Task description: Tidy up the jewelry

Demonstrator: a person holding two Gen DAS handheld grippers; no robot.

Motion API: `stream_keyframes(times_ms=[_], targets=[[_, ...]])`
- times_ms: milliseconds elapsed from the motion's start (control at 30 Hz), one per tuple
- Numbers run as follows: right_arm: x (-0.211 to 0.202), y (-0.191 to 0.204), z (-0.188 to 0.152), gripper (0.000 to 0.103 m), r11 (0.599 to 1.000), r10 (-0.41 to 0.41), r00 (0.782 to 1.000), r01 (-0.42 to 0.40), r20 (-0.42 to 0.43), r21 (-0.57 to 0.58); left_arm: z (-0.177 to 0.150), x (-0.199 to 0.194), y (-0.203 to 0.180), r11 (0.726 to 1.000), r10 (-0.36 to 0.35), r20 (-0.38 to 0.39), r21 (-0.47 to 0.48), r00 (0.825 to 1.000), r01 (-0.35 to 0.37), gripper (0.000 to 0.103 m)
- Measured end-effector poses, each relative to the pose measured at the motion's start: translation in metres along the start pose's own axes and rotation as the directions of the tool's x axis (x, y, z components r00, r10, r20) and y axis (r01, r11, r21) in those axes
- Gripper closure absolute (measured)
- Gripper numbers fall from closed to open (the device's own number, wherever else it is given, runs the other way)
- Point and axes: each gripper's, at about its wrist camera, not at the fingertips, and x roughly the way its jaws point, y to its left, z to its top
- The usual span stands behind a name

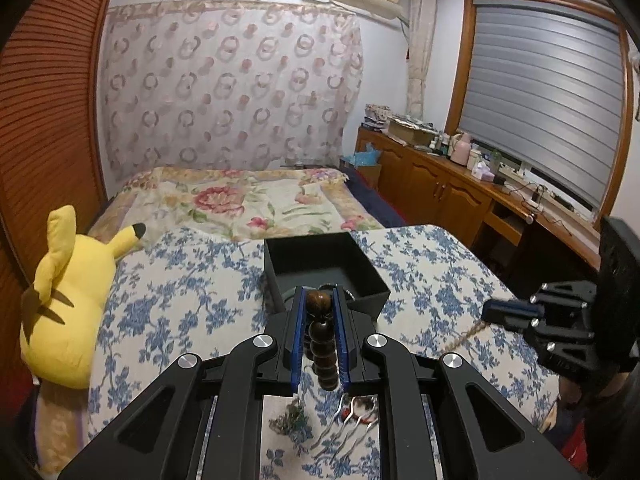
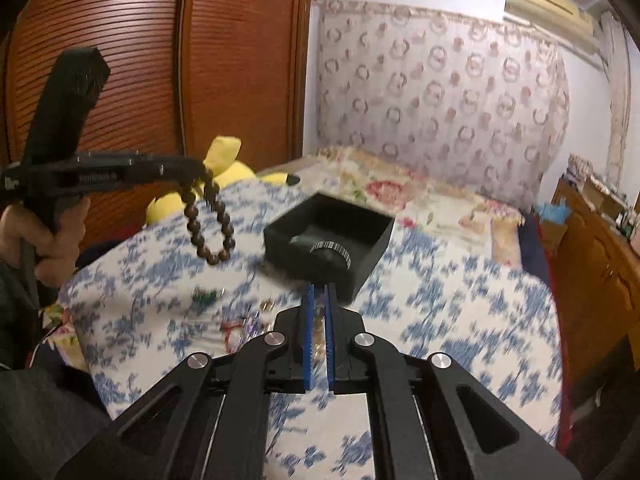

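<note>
My left gripper (image 1: 319,293) is shut on a brown wooden bead bracelet (image 1: 321,346), held above the table just short of an open black box (image 1: 362,270). In the right wrist view the bracelet (image 2: 208,226) hangs as a loop from the left gripper (image 2: 201,173), left of the box (image 2: 280,232). My right gripper (image 2: 319,292) is shut on a thin gold chain (image 2: 319,330) caught between its blue pads. From the left wrist view the right gripper (image 1: 493,312) is at the right, with the chain (image 1: 464,336) trailing down to the cloth.
The table wears a blue floral cloth (image 1: 192,300). A green piece (image 1: 290,420) and silver hairpins (image 1: 348,420) lie on it below my left gripper. A dark banded cylinder (image 2: 332,254) sits in the box. A yellow plush (image 1: 68,292) lies at the left, and a hand (image 2: 44,236) holds the left gripper.
</note>
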Motion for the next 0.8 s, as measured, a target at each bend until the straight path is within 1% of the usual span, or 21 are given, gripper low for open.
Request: stream_keyframes(times_ms=[267,367,667,800], targets=[[-0.019,-0.006,0.044,0.097,0.998,-0.033,0.996,0.037,0.089,-0.044,0.017,-0.003,-0.006,1.0,0.007,0.021,0.021,1.0,-0.008,0.091],[-0.03,-0.008,0.061,0.097,0.996,-0.05,0.99,0.058,0.132,-0.061,0.022,-0.005,-0.007,1.0,0.007,0.025,0.026,1.0,-0.007,0.091],[-0.05,-0.015,0.108,0.097,0.99,-0.083,0.973,0.104,0.215,-0.09,0.042,-0.004,-0.011,0.999,0.012,0.038,0.046,0.999,-0.014,0.091],[-0.056,-0.016,0.129,0.097,0.986,-0.094,0.964,0.124,0.247,-0.108,0.05,0.002,-0.01,0.999,0.008,0.038,0.042,0.999,-0.009,0.091]])
